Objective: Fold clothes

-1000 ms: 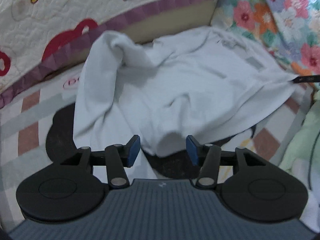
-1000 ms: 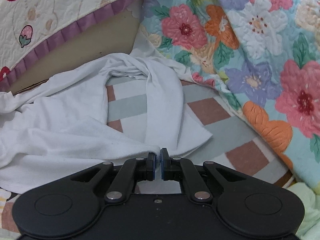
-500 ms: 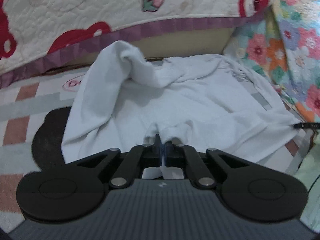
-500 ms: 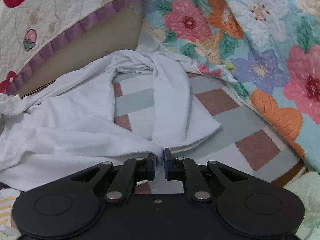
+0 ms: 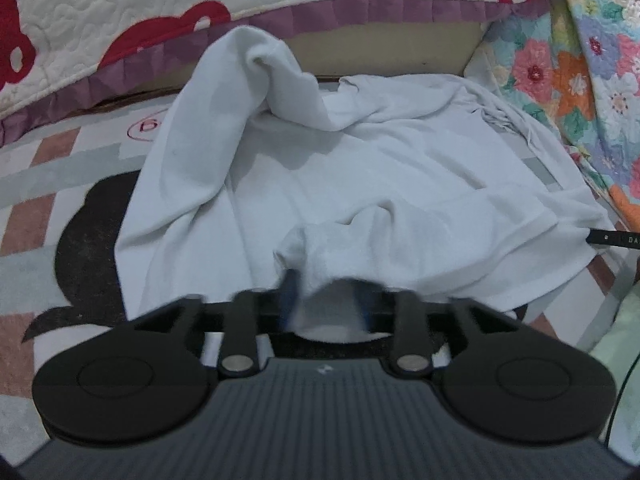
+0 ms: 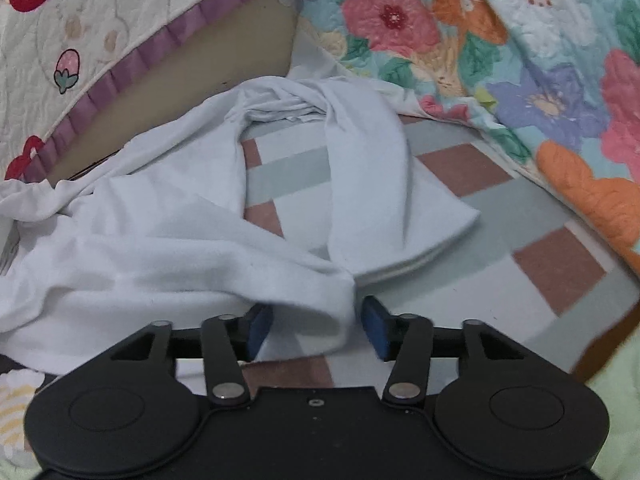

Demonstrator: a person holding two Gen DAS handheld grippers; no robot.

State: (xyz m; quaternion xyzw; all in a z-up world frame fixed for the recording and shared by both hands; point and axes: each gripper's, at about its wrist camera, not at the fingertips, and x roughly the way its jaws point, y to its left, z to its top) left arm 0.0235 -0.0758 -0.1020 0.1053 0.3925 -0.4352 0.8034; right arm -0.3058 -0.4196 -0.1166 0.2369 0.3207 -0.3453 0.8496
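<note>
A crumpled white garment [image 5: 360, 168] lies spread on a checked mat [image 5: 36, 208]. In the left wrist view my left gripper [image 5: 325, 304] is at its near hem. Its jaws are opening, with a raised bunch of the white fabric [image 5: 320, 256] between the blurred blue pads. In the right wrist view the white garment [image 6: 160, 240] shows a folded sleeve [image 6: 372, 184] running away from me. My right gripper [image 6: 318, 330] is low over the hem corner. Its jaws are opening wide; the cloth lies slack between the pads [image 6: 259, 330].
A cream quilt with red shapes and a purple border [image 5: 120, 16] rises behind the garment. A floral quilt [image 6: 520, 60] closes the right side. A light green cloth [image 5: 624, 340] lies at the near right. A black patch of the mat [image 5: 88, 240] shows at the left.
The left jaws shut on the near hem, then parted again, leaving a raised bunch. The right jaws went from shut on the hem corner to wide apart. Both hands sank a little.
</note>
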